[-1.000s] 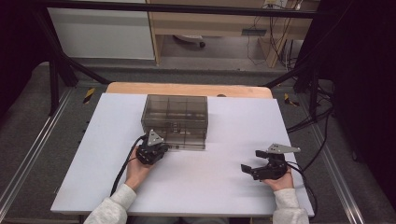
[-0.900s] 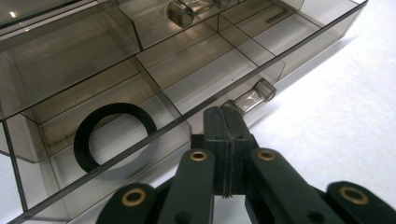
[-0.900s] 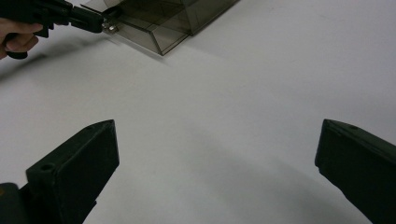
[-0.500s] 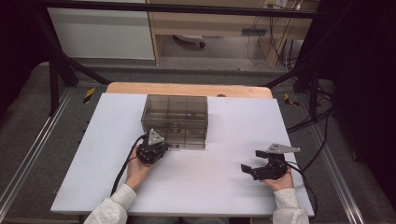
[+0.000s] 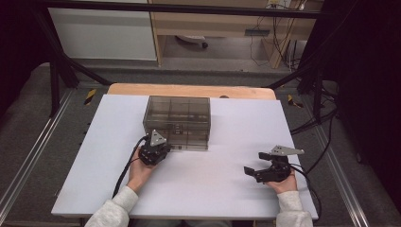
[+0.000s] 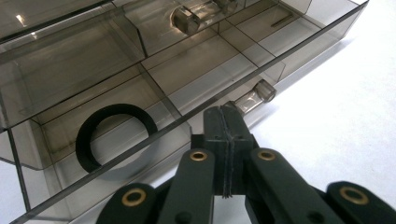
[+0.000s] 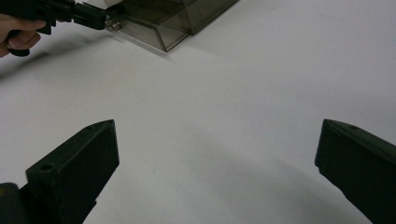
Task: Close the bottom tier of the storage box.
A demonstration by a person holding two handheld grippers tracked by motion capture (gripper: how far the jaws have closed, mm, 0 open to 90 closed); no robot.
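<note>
**Left fingers at the drawer knob**

While the right gripper (image 5: 257, 171) rests idle on the white surface (image 5: 213, 189) in the high view, the left gripper (image 5: 158, 144) sits at the front of the smoky plastic drawer box (image 5: 177, 120), which stands near the far middle of the surface. The two grippers are well apart.

In the left gripper view, the left gripper's fingers (image 6: 224, 140) are pressed fully together, with no gap between them. Their tips meet the inner end of the clear knob (image 6: 254, 95) of the lowest drawer (image 6: 154, 126); whether they pinch its stem or merely touch it I cannot tell. That drawer stands slightly proud of the box. A black ring (image 6: 114, 135) lies in its left compartment; the compartments beside it look empty. A second knob (image 6: 194, 16) shows on the drawer above.

In the right gripper view, the right gripper's fingers (image 7: 74, 168) stand wide apart, nothing between them, hovering over bare surface. The box (image 7: 173, 21) and the left gripper (image 7: 88, 16) appear far off at the top.

The step looks like working the drawer by its knob. To do it well, I would keep the pull level and straight along the drawer's travel, slowly, so the light box does not slide; the free right gripper could steady it.

No brand, label or writing can be read anywhere.
</note>
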